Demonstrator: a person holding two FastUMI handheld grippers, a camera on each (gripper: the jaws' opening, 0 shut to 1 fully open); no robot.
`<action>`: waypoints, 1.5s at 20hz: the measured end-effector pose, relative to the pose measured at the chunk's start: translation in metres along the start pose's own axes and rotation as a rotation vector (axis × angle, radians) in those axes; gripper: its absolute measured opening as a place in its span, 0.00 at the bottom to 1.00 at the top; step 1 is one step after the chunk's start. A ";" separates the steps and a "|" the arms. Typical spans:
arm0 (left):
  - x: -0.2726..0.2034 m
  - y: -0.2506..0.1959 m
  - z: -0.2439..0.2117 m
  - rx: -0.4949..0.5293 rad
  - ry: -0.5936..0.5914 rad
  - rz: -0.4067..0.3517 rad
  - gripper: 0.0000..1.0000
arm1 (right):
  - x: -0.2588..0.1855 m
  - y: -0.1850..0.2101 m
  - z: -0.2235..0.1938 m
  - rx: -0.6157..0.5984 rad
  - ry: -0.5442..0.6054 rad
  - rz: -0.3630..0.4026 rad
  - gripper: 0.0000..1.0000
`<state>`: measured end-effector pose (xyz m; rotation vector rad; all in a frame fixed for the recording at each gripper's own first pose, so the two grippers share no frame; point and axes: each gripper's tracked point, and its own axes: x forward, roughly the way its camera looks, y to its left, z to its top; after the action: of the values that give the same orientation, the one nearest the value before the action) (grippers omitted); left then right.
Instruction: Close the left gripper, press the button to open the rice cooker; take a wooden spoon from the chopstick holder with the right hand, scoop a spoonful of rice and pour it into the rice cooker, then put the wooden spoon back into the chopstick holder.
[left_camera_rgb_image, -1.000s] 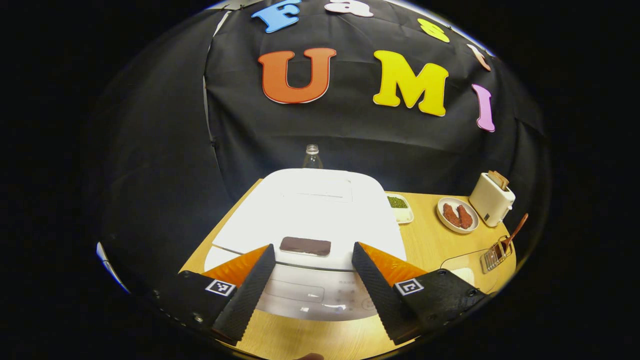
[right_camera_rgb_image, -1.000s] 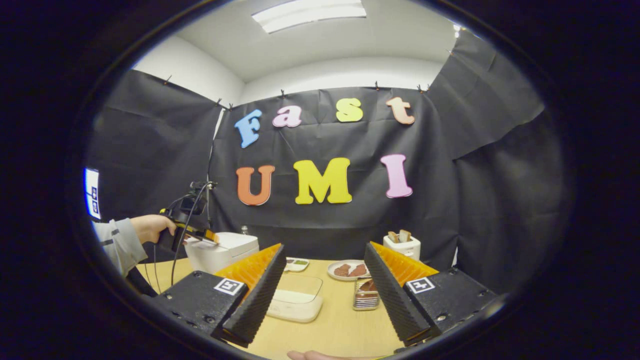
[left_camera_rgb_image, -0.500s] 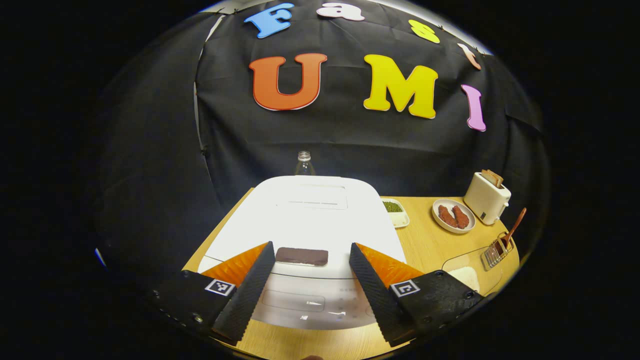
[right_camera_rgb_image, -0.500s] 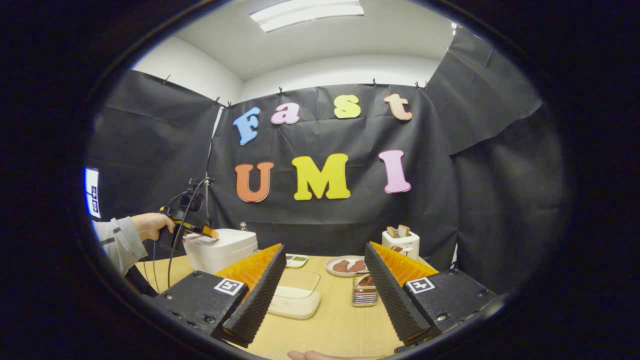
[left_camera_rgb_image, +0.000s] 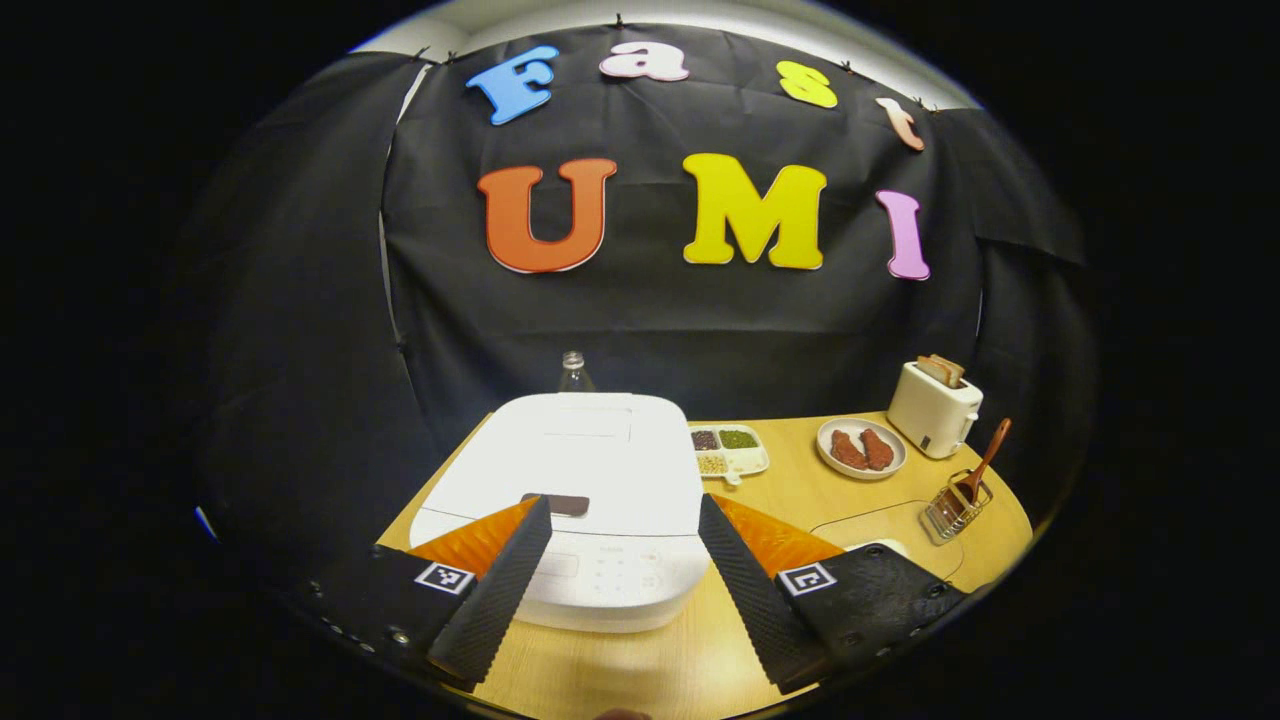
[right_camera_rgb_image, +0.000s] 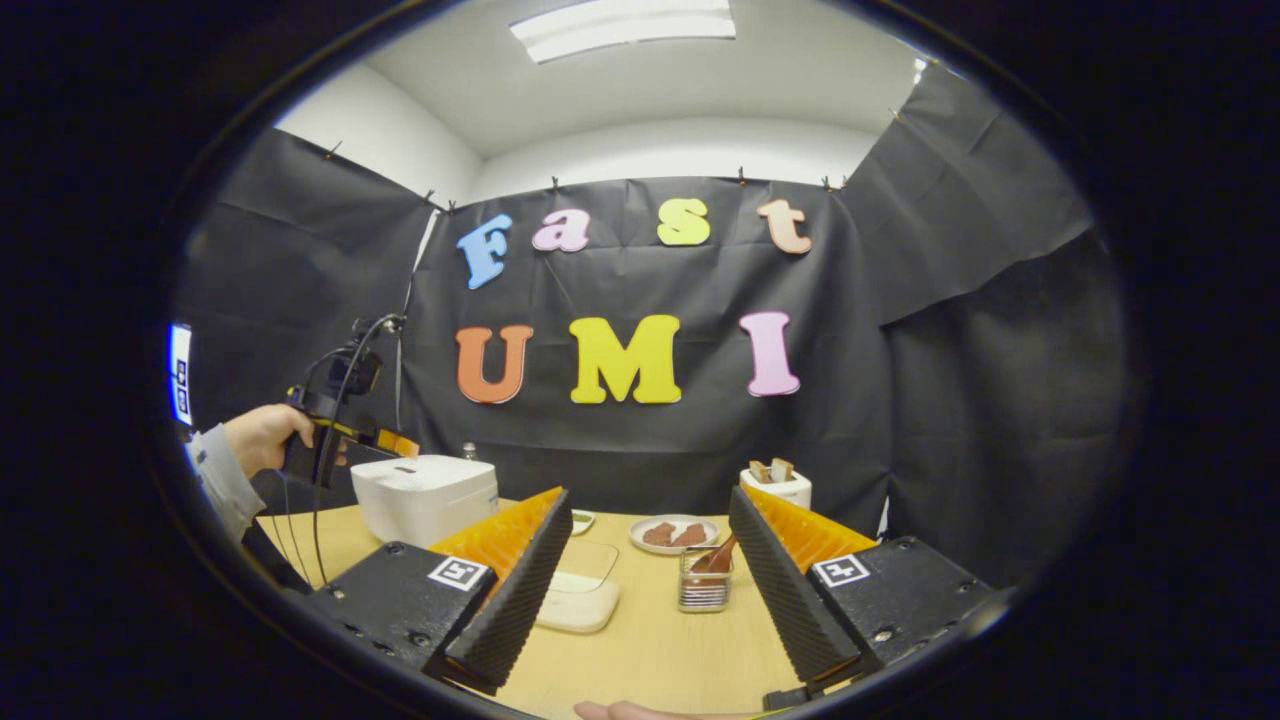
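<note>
The rice cooker sits straight ahead of the left gripper, its dark button by the left finger. Both grippers' jaws stand apart; the left is nearer the button.

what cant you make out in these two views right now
- Rice cooker button: left gripper view, partly behind a finger.
- Clear container: right gripper view, near end behind a finger.
- Wooden spoon bowl: left gripper view, inside the chopstick holder, too small.

Rice cooker button partly hidden behind left claw finger; wooden spoon bowl obscured inside chopstick holder.
</note>
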<state>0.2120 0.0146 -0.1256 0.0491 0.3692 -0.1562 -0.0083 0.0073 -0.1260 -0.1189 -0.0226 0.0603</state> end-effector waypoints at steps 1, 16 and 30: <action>-0.018 -0.008 0.006 0.004 -0.025 -0.004 0.95 | -0.003 -0.001 0.003 0.001 -0.001 -0.006 0.96; -0.245 -0.081 -0.007 0.010 -0.321 -0.012 0.96 | -0.033 -0.025 0.031 0.055 0.050 -0.075 0.96; -0.313 -0.152 -0.035 0.092 -0.431 -0.036 0.95 | -0.064 -0.028 0.052 0.071 -0.056 -0.103 1.00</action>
<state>-0.1133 -0.0880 -0.0477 0.0980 -0.0670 -0.2138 -0.0724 -0.0187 -0.0723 -0.0451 -0.0821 -0.0385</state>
